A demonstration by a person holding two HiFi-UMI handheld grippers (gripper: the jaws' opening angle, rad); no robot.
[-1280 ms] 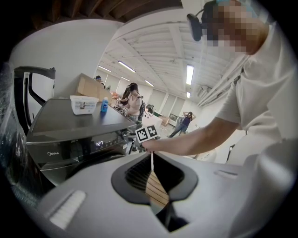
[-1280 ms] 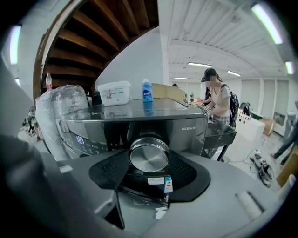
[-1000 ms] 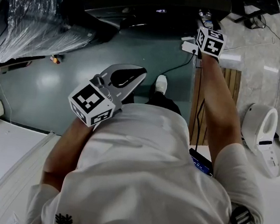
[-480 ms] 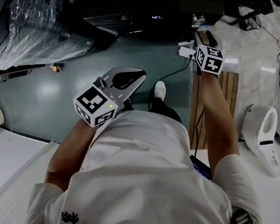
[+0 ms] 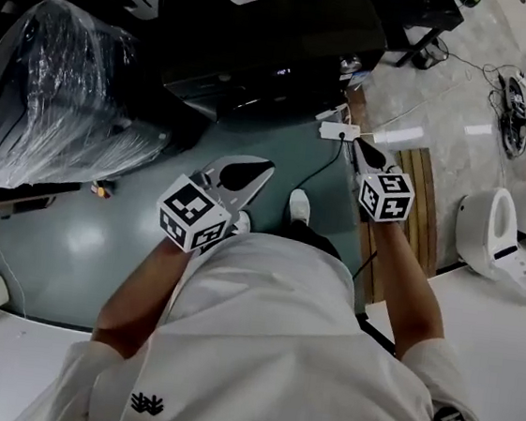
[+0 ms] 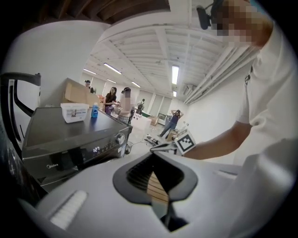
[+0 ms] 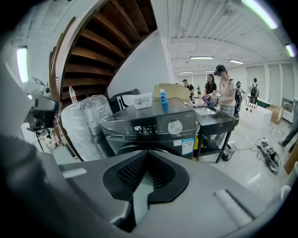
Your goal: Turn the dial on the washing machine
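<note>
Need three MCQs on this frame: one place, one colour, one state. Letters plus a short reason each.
1. Where does the white plastic box stand?
A. on top of the dark grey washing machine
B. under it
C. in front of it
2. What colour is the round dial?
A. red
B. silver
C. blue
3. How is the right gripper?
A. shut on the dial
B. wide open
C. shut, empty, clear of the machine
1 A: it sits on the lid. 2 B: silver against the dark panel. 3 C: jaws just closed, nothing between them.
</note>
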